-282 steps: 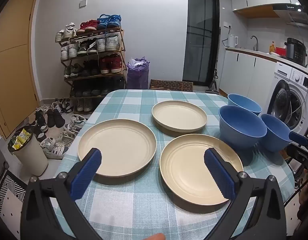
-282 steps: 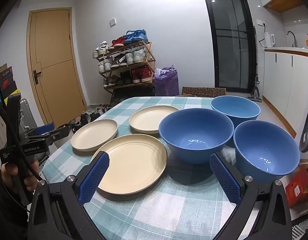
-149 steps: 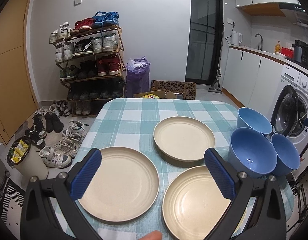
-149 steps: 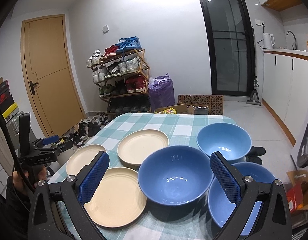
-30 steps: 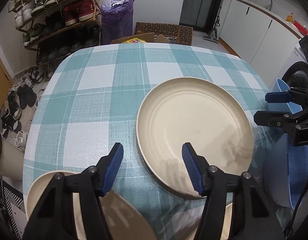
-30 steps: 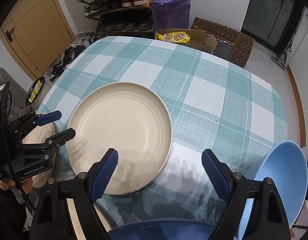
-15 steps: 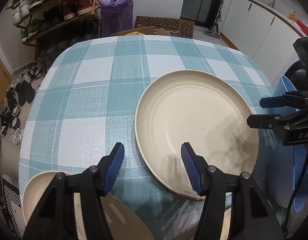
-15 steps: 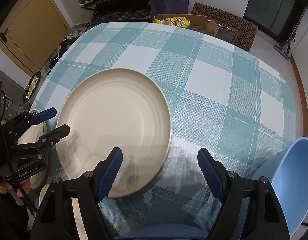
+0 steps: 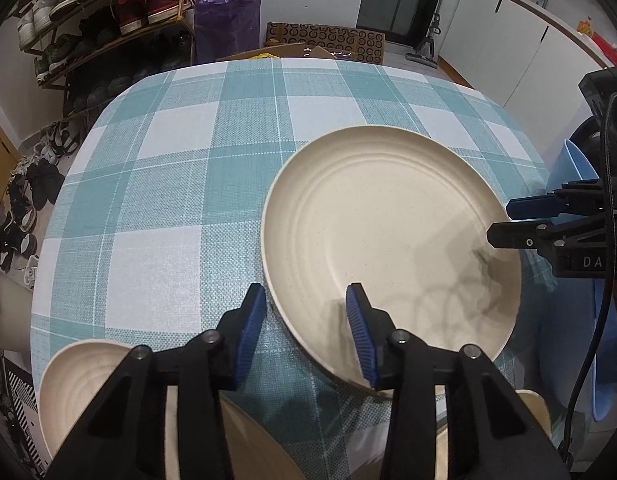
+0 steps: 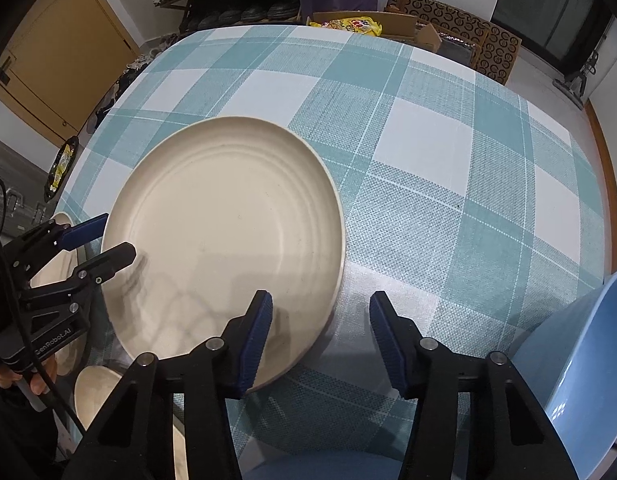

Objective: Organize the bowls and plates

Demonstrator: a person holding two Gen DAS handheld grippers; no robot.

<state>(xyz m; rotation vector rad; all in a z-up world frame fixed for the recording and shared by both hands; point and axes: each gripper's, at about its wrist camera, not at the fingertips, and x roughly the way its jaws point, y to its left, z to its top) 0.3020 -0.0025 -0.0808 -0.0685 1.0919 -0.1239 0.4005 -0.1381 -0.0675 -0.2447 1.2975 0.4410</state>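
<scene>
both grippers have dropped from a level look across the whole spread to a steep look down at the far plate, and their jaws have narrowed from wide to about half open. the table (image 9: 156,184), under a teal and white check cloth, carries everything; the far plate (image 9: 388,240) lies flat on it toward the middle, cream, round, with a low raised rim and faint rings in its floor, matte and empty. two more cream plates sit at the near edge, one (image 9: 80,392) showing under the left gripper's frame, and blue bowls (image 10: 580,360) crowd the right side. the left gripper (image 9: 306,330) straddles the near left rim of the far plate, one finger outside on the cloth side and one over the plate floor, holding nothing. the right gripper (image 10: 320,338) does the same at the near right rim, partly open and empty, one finger over the plate and one over bare cloth. the step in hand looks like taking this plate by its rim from both sides. the next move probably calls for lowering each pair of fingers until the rim sits between them, closing evenly, then lifting level to carry it onto one of the near plates to start a stack. a shallow rim gives little to bite, so an uneven squeeze could tip it.
</scene>
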